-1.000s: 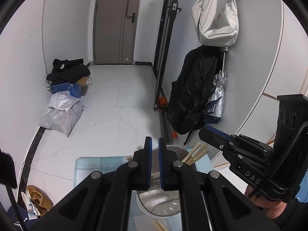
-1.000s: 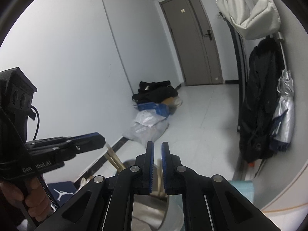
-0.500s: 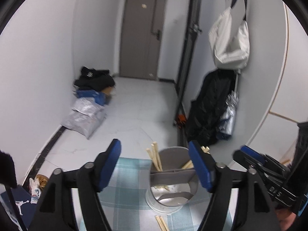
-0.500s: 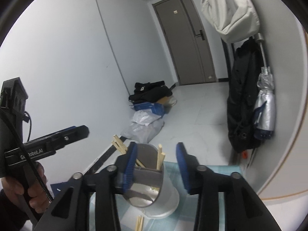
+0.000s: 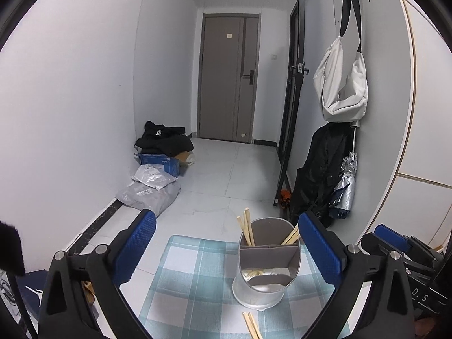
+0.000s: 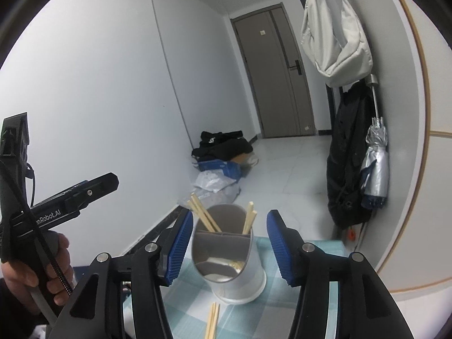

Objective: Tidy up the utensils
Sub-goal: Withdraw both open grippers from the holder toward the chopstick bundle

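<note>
A grey divided utensil holder [image 5: 267,262] stands on a blue-and-white checked cloth [image 5: 195,282]. Wooden chopsticks [image 5: 246,230] stick up in its far compartments. A loose pair of chopsticks [image 5: 251,325] lies on the cloth in front of it. My left gripper [image 5: 226,257] is open and empty, raised above the cloth, with the holder between its jaws in view. In the right wrist view the holder [image 6: 228,254] sits between the open, empty jaws of my right gripper [image 6: 230,250], with the loose chopsticks [image 6: 212,320] below. The other gripper shows at each view's edge.
The cloth covers a small table whose far edge drops to a white tiled floor. Bags and a blue box [image 5: 159,163] lie by the left wall. A black coat [image 5: 319,175], an umbrella and a white bag [image 5: 343,84] hang at the right wall.
Both grippers have gone from shut to wide open. Both have pulled back and up from the holder, so the cloth and the loose chopsticks now show.
</note>
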The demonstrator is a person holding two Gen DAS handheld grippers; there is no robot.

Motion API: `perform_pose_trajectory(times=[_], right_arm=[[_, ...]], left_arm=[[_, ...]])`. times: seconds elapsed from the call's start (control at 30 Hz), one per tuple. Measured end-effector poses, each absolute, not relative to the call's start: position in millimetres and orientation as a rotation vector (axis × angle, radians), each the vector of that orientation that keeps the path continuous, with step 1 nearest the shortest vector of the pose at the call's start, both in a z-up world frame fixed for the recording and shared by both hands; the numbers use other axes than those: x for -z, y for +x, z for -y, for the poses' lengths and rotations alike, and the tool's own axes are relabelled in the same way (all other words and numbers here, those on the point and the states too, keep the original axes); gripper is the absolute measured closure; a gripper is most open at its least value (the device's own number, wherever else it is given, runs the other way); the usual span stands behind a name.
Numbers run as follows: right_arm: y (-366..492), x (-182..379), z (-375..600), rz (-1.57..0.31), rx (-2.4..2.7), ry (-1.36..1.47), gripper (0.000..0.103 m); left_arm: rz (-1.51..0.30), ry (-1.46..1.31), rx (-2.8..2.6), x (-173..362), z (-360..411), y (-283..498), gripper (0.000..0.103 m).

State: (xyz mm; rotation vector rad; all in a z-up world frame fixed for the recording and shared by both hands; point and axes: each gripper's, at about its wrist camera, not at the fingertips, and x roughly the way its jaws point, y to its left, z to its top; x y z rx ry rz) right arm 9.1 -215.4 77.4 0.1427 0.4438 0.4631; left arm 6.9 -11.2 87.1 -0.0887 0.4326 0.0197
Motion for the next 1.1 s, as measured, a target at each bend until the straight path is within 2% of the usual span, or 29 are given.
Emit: perform_pose_trajectory(times=[0.1,0.17,0.43,0.73,1.1], right_arm=[[0,-78,213,-0.438,-0.455,0.131,0.047],[-7,-78,211,-0.434,-0.45,0.127,0.042],[-27,-63,202,-0.45,-0.434,0.094,0.036],[-33,-37,198,-0.505,-0.407,0.069,0.033],[-21,10,183,-0.62,-0.409,-0.005,0.029]], left_arm=[[-0.425,-0.097,-0.011,-85,10,-3,0.003],[-0.43,-0.105,-0.009,-81,8,-7,0.003],[-0.454,-0.156,-0.014,-64,-1,-21,0.003],[-0.488,-0.188,-0.018,-40,-8,-24,0.003],[-0.601,-0.223,-0.052,16,-21,-8,0.003]])
